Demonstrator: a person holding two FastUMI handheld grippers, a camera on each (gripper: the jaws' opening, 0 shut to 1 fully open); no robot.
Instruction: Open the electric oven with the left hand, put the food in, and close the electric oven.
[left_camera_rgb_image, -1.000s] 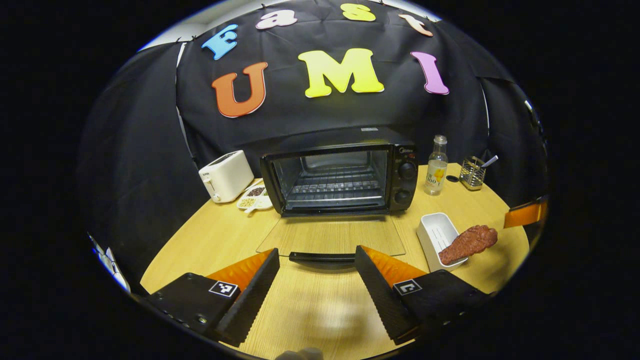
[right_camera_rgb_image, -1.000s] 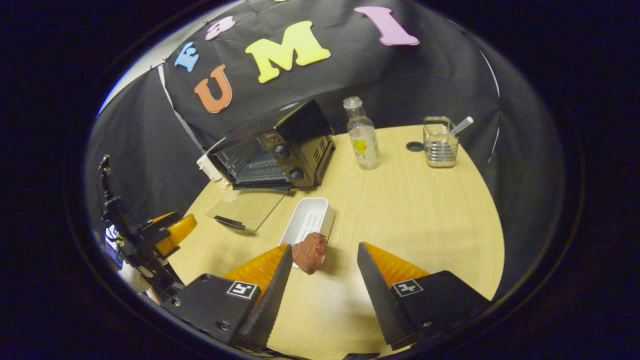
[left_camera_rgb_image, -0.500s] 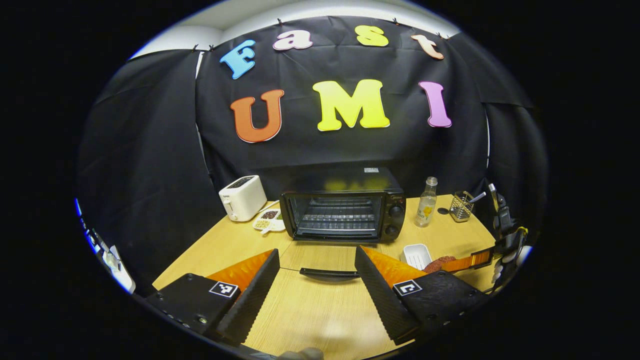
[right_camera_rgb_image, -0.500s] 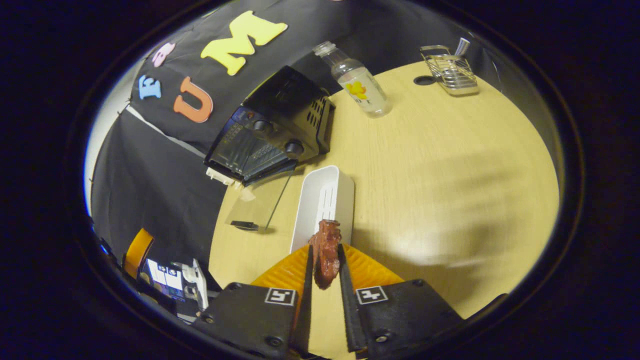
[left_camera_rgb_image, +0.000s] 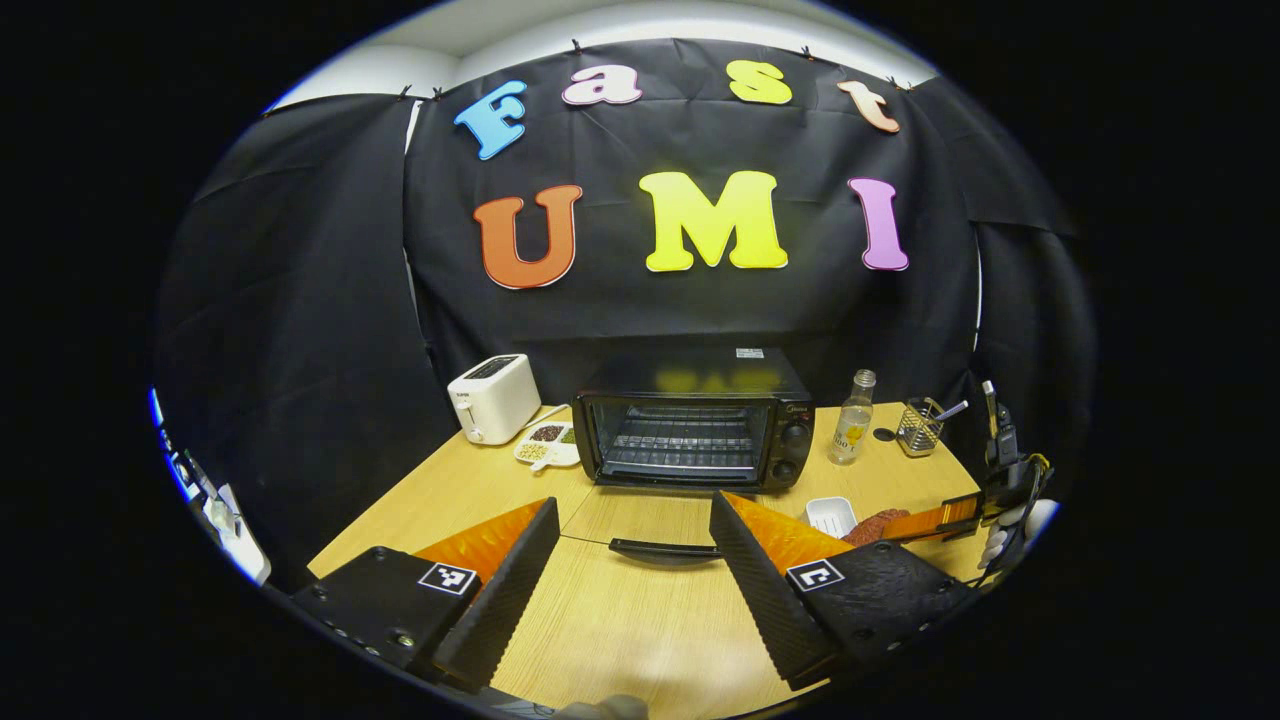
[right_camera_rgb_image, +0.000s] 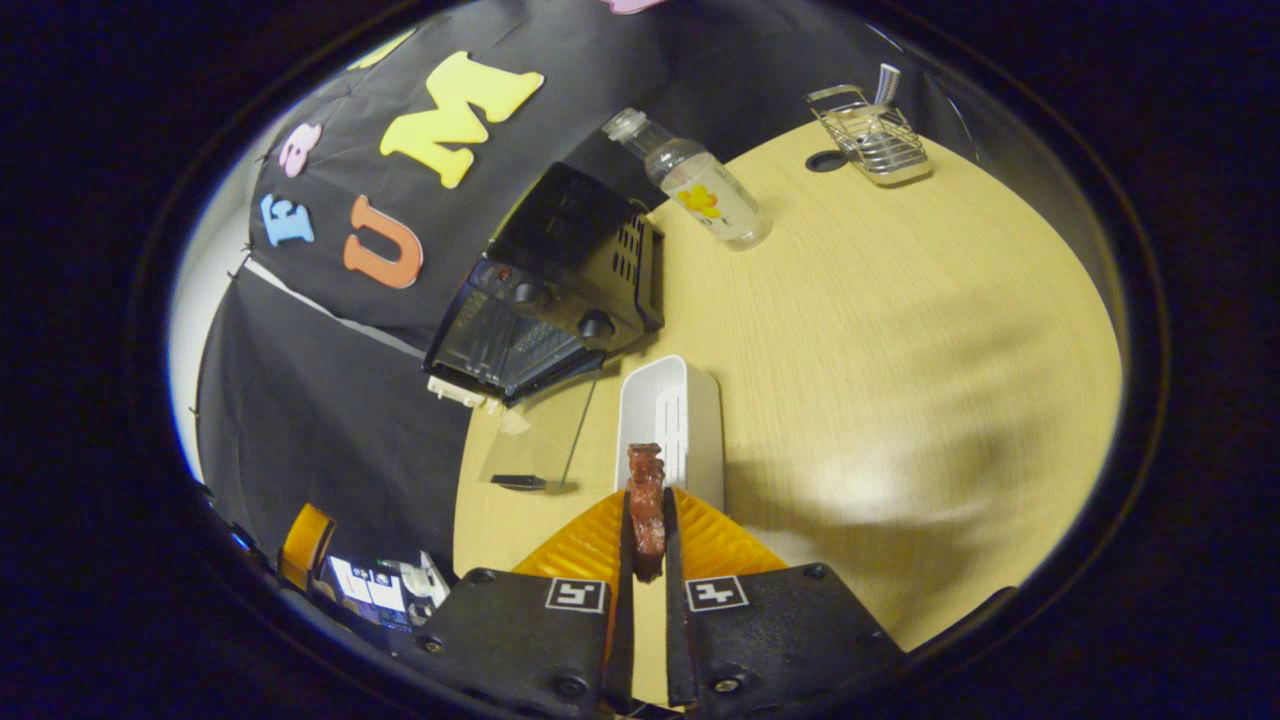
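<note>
The right tool (right_camera_rgb_image: 646, 520) pinches lumpy reddish-brown food (right_camera_rgb_image: 645, 490); the left tool (left_camera_rgb_image: 632, 560) gapes, empty.

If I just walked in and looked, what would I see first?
Probably the black electric oven at the back of the wooden table, with its glass door folded down flat. Next, the piece of reddish-brown food pinched in the right gripper just above the white tray. The left gripper waits open in front of the oven.
</note>
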